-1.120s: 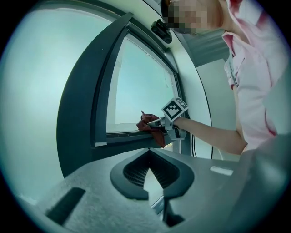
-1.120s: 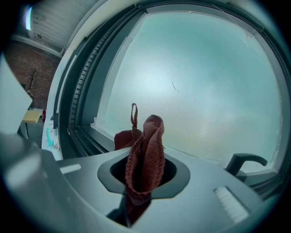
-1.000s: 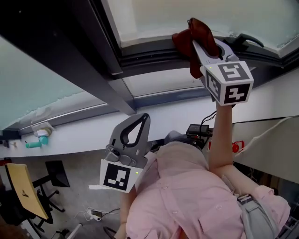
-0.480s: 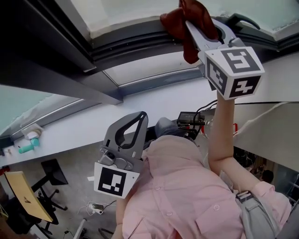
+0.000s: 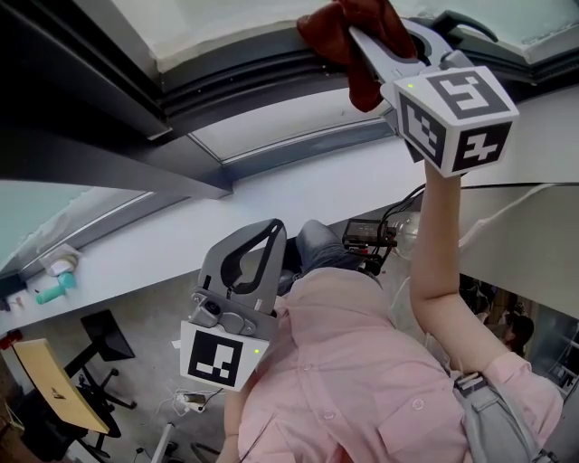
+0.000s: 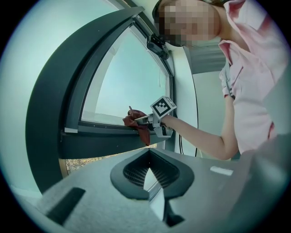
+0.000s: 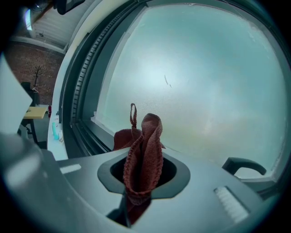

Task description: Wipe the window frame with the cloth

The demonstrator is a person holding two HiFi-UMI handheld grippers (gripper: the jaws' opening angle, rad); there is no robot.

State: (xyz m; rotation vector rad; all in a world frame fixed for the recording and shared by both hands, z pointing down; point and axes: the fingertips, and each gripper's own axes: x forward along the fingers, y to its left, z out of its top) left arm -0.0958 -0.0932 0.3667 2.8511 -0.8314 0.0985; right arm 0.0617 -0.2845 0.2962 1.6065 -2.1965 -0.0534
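Observation:
A dark red cloth (image 5: 351, 34) is pinched in my right gripper (image 5: 364, 43), which is shut on it and presses it onto the lower rail of the dark grey window frame (image 5: 244, 83). In the right gripper view the cloth (image 7: 143, 152) stands folded between the jaws, with frosted glass (image 7: 204, 82) behind it. My left gripper (image 5: 274, 230) hangs low near the pink shirt, shut and holding nothing. From the left gripper view the cloth (image 6: 137, 124) and the right gripper (image 6: 145, 120) show against the frame (image 6: 104, 141).
A black window handle (image 5: 463, 22) sits on the frame just right of the cloth. Below runs a white sill (image 5: 181, 240) with a teal bottle (image 5: 54, 288) at its left end. A black device with cables (image 5: 366, 233), a yellow board (image 5: 56, 387) and chairs lie beneath.
The right gripper has slid the cloth slightly left along the frame, away from the handle. The head view has tilted. The left gripper has stayed low and shut.

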